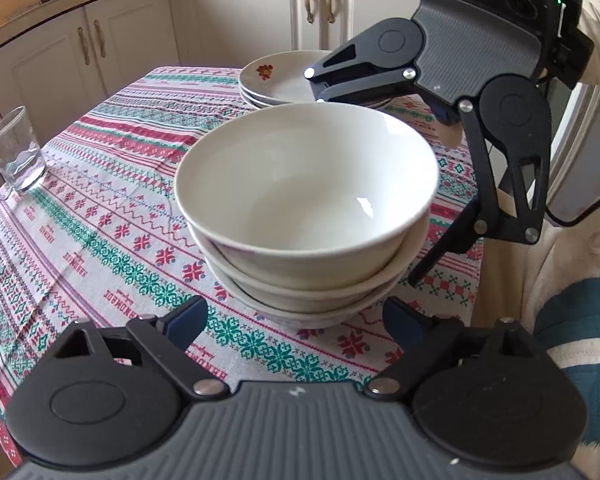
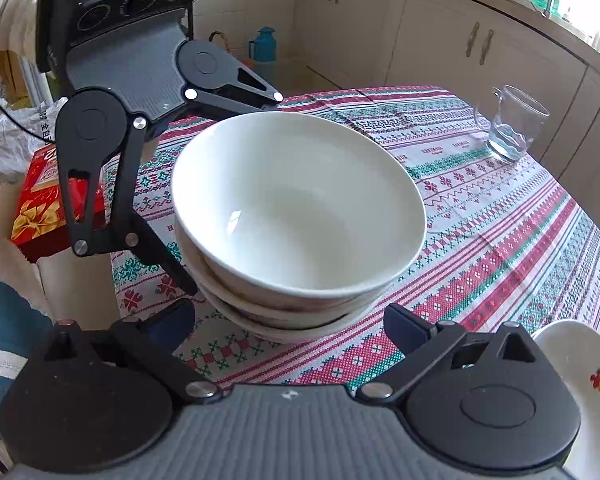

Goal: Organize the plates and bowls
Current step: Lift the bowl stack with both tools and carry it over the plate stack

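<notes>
Bowls point(image 1: 306, 208) stacked on tablecloth point(image 1: 100, 216), both claws spread beside them

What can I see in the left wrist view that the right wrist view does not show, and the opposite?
Only the left wrist view shows the full stack of plates behind the bowls; the right view catches just a plate edge.

Only the right wrist view shows the red box, the blue flask and the crumpled plastic bag.

Both show the stack of white bowls, the glass mug, the patterned tablecloth, and the left gripper and right gripper, open on either side of the bowls.
</notes>
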